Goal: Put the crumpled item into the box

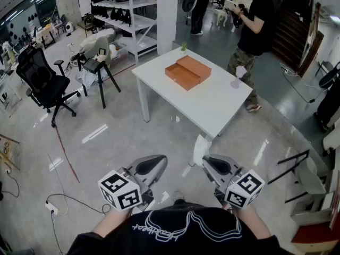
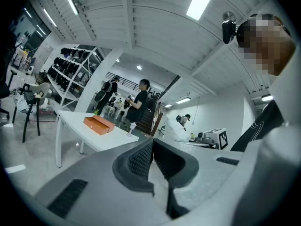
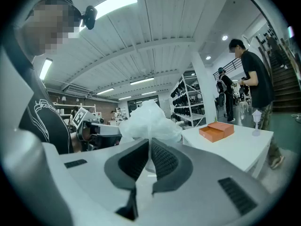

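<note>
A crumpled white plastic item is pinched between the jaws of my right gripper. In the head view that item sticks up from the right gripper, held low in front of my body. My left gripper is beside it, shut and empty, with its pads pressed together. The orange box sits open on the white table, well ahead of both grippers. From the gripper views the box looks small and distant.
A person in a black shirt stands behind the table's far right corner. A small clear glass sits on the table near that edge. A black office chair and a stool are at the left, shelving behind.
</note>
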